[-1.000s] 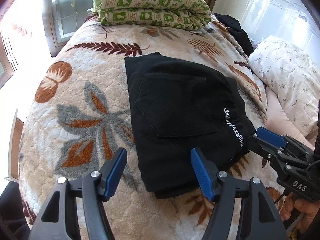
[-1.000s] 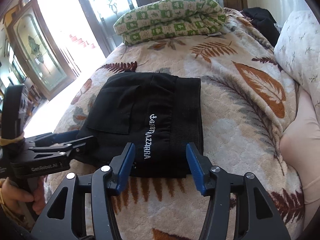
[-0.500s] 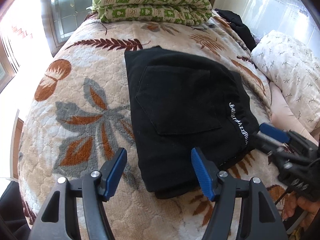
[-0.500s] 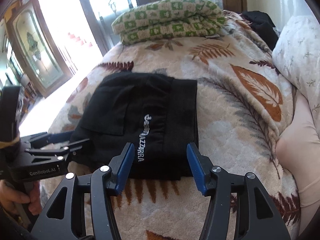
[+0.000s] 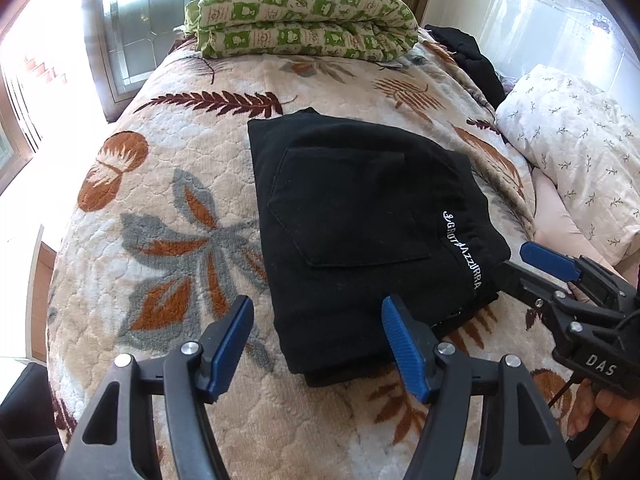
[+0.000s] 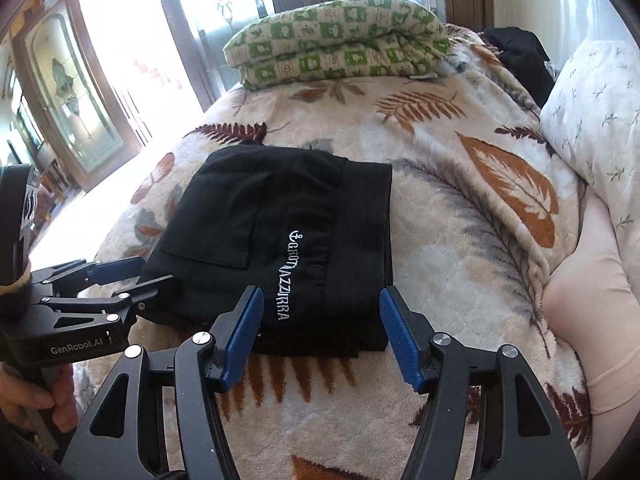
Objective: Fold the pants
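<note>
The black pants [image 5: 360,224] lie folded into a thick rectangle on the leaf-patterned blanket [image 5: 160,240], back pocket and white lettering facing up. They also show in the right wrist view [image 6: 288,248]. My left gripper [image 5: 316,344] is open and empty, just short of the near left corner of the stack. My right gripper [image 6: 320,332] is open and empty at the near edge by the waistband. Each gripper appears in the other's view, the right one [image 5: 520,264] close to the stack's right corner, the left one [image 6: 148,272] at its left corner.
A folded green checked quilt [image 5: 304,24] lies at the far end of the bed. A white floral pillow [image 5: 572,148] and a dark garment [image 5: 468,56] are at the right. Windows stand at the left and behind the bed.
Both grippers have shifted slightly along the near edge of the folded pants and stay open. The pants have not moved.
</note>
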The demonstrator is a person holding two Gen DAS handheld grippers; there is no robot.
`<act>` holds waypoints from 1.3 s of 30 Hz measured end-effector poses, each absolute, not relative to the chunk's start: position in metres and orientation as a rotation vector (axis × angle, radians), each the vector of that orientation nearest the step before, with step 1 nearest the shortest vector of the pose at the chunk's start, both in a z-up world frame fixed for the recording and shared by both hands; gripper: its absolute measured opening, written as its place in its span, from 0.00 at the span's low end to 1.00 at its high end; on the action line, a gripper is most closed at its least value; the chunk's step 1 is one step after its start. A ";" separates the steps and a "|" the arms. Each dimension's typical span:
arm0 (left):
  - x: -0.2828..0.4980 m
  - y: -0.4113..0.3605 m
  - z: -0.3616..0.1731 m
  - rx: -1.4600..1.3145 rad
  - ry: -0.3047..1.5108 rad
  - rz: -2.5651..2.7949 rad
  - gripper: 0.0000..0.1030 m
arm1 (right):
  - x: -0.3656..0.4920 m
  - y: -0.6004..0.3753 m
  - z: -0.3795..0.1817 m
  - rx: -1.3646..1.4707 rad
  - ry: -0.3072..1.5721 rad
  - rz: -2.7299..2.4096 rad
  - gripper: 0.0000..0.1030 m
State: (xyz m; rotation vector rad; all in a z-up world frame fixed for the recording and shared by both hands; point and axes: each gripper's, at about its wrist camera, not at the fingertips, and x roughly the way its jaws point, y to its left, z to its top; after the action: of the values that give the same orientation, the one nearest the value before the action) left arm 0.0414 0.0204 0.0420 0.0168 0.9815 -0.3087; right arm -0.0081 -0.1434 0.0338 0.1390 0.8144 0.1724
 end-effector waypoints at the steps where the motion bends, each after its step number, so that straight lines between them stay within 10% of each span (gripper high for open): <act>1: 0.041 0.021 0.044 0.011 0.980 -0.312 0.67 | -0.007 -0.144 0.033 0.139 0.820 0.173 0.59; 6: 0.053 0.037 0.061 -0.063 0.952 -0.316 0.71 | 0.005 -0.162 0.030 0.230 0.833 0.192 0.76; 21: 0.111 0.051 0.032 -0.250 1.078 -0.341 0.83 | 0.035 -0.226 -0.017 0.749 0.840 0.338 0.78; 33: 0.131 0.043 0.017 -0.220 1.112 -0.379 0.85 | 0.088 -0.205 -0.020 0.672 0.871 0.511 0.72; 39: 0.133 0.031 0.017 -0.171 1.097 -0.354 0.82 | 0.083 -0.202 -0.020 0.602 0.880 0.469 0.43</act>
State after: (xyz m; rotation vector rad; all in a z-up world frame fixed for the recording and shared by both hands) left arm 0.1329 0.0309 0.0174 -0.1711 1.0968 -0.3543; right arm 0.0830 -0.2020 -0.0201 0.6017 0.8805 0.4687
